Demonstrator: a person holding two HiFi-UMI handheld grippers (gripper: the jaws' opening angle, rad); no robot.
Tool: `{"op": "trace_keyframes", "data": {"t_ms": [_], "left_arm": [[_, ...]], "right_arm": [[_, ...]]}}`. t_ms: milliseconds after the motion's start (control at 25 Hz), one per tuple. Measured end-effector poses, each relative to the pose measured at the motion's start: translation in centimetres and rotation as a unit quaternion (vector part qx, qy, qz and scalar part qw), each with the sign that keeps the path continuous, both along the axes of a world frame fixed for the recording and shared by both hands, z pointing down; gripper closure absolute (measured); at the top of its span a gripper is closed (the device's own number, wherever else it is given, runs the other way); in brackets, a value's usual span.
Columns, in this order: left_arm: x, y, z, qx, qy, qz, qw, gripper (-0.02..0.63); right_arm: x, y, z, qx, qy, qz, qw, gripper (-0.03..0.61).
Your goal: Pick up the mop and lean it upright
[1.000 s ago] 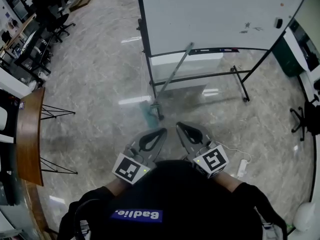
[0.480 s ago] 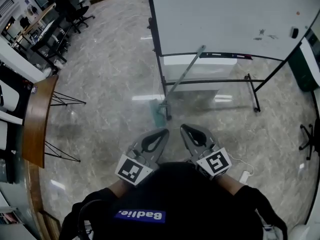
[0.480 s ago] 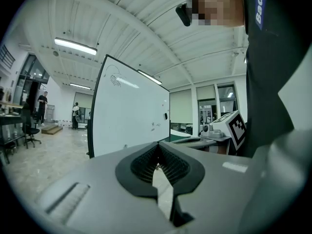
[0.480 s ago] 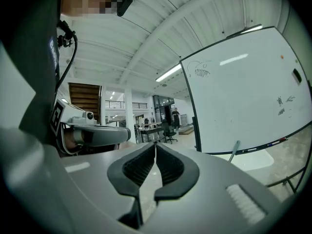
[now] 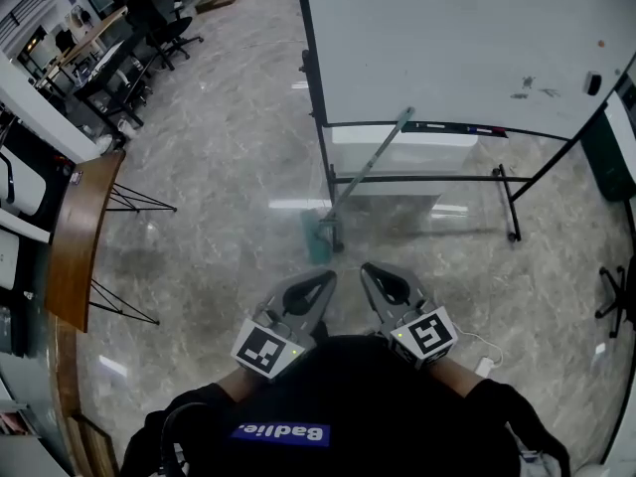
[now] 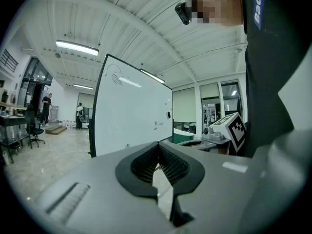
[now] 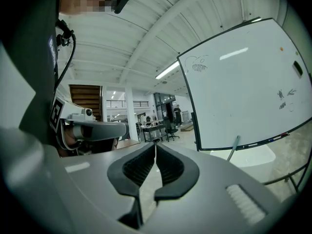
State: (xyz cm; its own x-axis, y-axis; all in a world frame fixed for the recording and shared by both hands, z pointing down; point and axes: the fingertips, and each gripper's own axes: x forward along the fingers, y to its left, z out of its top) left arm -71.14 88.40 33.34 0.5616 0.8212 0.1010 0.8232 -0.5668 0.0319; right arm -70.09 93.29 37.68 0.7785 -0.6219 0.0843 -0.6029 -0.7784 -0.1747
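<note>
A pale marble floor fills an open office, where a large wheeled whiteboard stands on a black frame, a white box-like unit on the floor behind its lower rail. A curved wooden table on thin black legs runs along the left edge of the head view, with black office chairs at desks farther back. The mop stands propped against the whiteboard, its handle slanting up to the board's lower edge near the tray and its teal head on the floor beside the stand's left foot; the right gripper view shows the handle meeting the board's bottom rail. Well short of the mop, close to the person's dark top, the left gripper and right gripper sit side by side, apart from each other, both pointing toward it. Each has its jaws pressed together at the tips, with nothing pinched between the ribbed pads. A small dark eraser clings to the board's right side.
</note>
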Motion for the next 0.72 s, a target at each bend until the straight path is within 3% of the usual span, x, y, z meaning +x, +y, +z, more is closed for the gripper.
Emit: {"op": "trace_keyframes", "data": {"t_ms": [240,720], "left_arm": [[3.3,-0.8,0.4,-0.016,-0.002,0.025,0.9996,0.594],[14.8,-6.2,0.3,-0.058,-0.013,0.076,0.9954,0.594]], "right_arm": [[2.7,-0.3,0.9,-0.016,-0.005,0.026,1.000,0.561],[13.6,-5.1,0.6,-0.059,-0.020,0.082,0.995,0.558]]}}
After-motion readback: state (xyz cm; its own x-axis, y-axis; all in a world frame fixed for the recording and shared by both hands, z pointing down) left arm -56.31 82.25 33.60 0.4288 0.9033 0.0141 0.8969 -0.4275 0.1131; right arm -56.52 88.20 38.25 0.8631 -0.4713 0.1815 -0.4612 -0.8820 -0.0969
